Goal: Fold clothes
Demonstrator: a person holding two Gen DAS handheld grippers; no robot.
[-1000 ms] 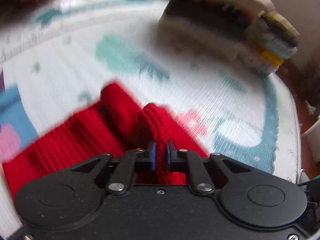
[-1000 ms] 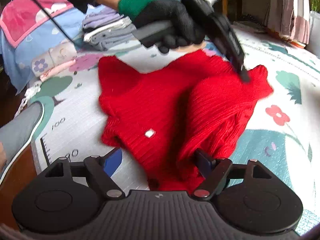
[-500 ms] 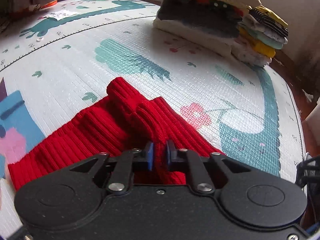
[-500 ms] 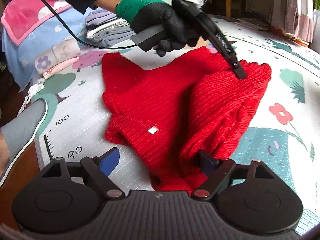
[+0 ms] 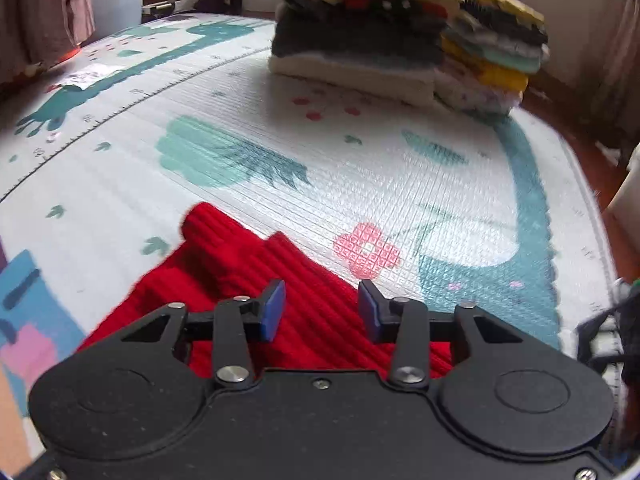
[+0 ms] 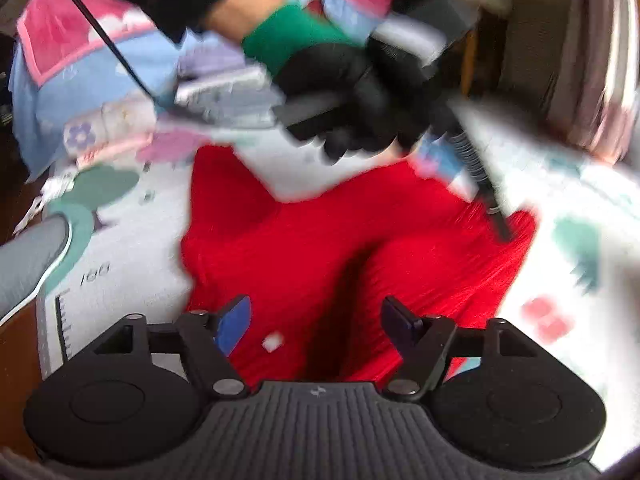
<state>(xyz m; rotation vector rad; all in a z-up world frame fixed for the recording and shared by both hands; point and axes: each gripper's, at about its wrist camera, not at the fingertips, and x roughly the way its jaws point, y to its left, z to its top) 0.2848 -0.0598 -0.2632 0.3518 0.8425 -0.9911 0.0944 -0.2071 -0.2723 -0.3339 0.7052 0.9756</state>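
Change: the left tongs (image 5: 322, 311), pinched on a ridge of the red sweater (image 5: 256, 284) half a second ago, now stand with their blue pads wide apart and nothing between them; the knit lies flat beneath.
Meaning: the fold carried by the left side looks set down and released, so one fold seems done; more folds probably remain, since the garment is spread unevenly.
Right tongs (image 6: 316, 320): as widely spread as before, empty, hovering over the near hem of the sweater.
Left hand (image 6: 360, 92): black-gloved, blurred with motion in the right view, holding its tool above the far edge of the garment.
Sweater: on the play mat (image 5: 360, 168), near the middle, a sleeve doubled over the body on the right; a small white tag (image 6: 273, 341) shows near the hem.
Surface: a quilted mat printed with trees, flowers and a ruler strip.
Room: a stack of folded clothes (image 5: 408, 40) at the far end; more folded pieces (image 6: 224, 96) and bedding on the far left; curtains at the edges.
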